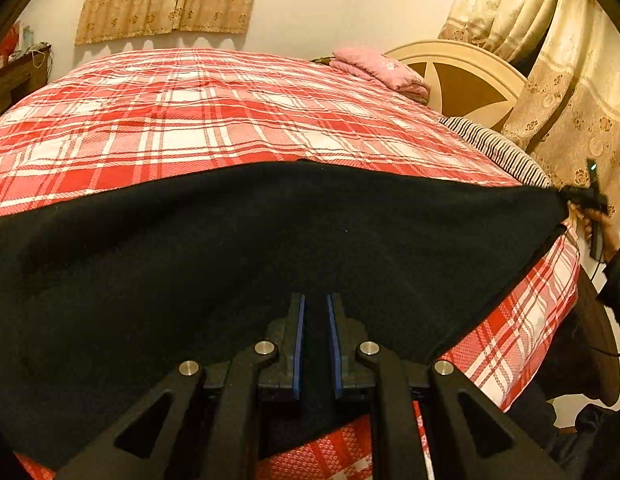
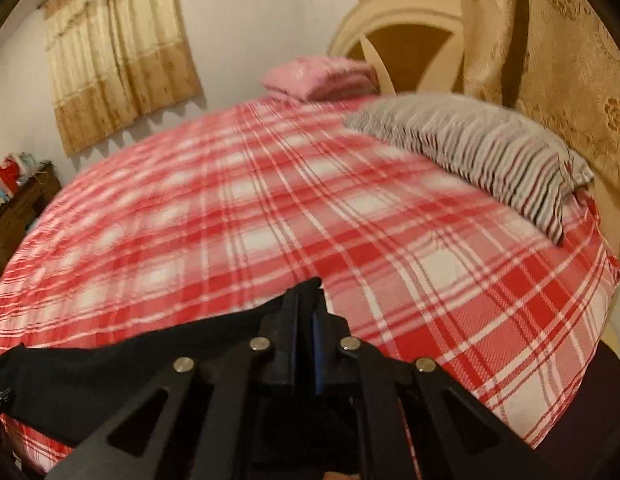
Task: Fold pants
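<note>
Both tools clamped — left tool (image 1: 315,312), right tool (image 2: 310,300) pinching black pants (image 1: 230,240).

Looked over both wrist views and honestly there's no writing to read anywhere. No brand, label, number or sign shows up on anything.
</note>
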Available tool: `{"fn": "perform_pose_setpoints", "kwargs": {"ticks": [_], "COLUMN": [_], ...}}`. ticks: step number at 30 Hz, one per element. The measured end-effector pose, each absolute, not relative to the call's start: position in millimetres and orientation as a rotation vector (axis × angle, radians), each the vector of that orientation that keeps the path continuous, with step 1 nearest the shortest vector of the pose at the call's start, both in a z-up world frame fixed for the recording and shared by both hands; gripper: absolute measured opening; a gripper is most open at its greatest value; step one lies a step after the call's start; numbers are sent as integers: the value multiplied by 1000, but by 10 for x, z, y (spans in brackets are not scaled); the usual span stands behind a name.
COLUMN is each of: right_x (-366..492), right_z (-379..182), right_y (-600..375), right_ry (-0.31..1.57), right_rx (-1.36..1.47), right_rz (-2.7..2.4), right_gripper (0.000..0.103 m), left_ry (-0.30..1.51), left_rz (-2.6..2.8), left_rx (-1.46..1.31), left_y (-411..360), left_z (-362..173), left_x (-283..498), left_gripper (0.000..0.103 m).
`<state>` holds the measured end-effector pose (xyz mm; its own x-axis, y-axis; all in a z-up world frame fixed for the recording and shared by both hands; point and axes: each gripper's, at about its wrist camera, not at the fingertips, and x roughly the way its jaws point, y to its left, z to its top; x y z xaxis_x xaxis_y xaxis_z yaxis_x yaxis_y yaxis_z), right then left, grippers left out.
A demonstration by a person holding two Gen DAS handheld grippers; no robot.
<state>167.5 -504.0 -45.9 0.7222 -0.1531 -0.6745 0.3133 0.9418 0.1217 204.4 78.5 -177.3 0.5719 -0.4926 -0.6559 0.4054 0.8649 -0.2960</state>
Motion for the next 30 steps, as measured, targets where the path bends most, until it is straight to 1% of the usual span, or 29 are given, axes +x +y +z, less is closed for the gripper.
{"fn": "perform_pose_setpoints", "kwargs": {"ticks": [1,3,4,5,7,10,12,13,14,17,19,23,24,25,26,28,29,30], "right_x": [1708,1771,1769,1721,1515,1257,1087,1026,972,1027,1125,1219,1240,1293,1294,1215,1156,1123], "right_z": [-570,-735,-804,-821,-733,-594,-539,-530,-521,-518,-584,-754,-809,-921,-970,-898,-828,-770], "right_y": [-5112,-5177,-5205,-5243,-5320,-5355,-5305,-5247,-5146,-4771,-4594,-4493,-4480,-4468,-4482,-4425,-4365,-4279], "right_ry": [754,824,852,843,769,710,678,678,678,689,749,815,826,876,895,874,846,819], "right_rx": [241,216,193,195,284,365,415,421,407,325,240,277,260,224,214,204,225,249], "right_rz": [-294,-343,-374,-393,-366,-341,-317,-307,-292,-221,-278,-283,-285,-309,-333,-333,-289,-232], "right_gripper": [15,43,75,81,80,80,69,59,54,53,53,50,46,32,30,30,37,49], "left_ry": [804,805,805,806,806,807,803,799,797,785,772,776,785,792,793,793,793,796], "left_rz": [-529,-529,-529,-529,-528,-520,-519,-524,-524,-535,-548,-583,-581,-577,-579,-588,-589,-590], "left_rx": [-118,-113,-108,-102,-101,-102,-87,-63,-46,12,24,10,17,22,20,11,5,-6], "left_y": [786,784,781,786,789,784,744,695,664,525,477,402,379,367,368,389,395,407], "left_z": [-1768,-1764,-1756,-1758,-1757,-1750,-1731,-1722,-1719,-1690,-1656,-1678,-1709,-1735,-1742,-1741,-1742,-1742], "left_x": [2046,2036,2033,2022,2015,2005,1978,1951,1938,1875,1847,1815,1814,1812,1804,1780,1779,1789], "left_gripper": [11,11,11,11,11,11,11,11,11,11,11,11,11,11,11,11,11,11]}}
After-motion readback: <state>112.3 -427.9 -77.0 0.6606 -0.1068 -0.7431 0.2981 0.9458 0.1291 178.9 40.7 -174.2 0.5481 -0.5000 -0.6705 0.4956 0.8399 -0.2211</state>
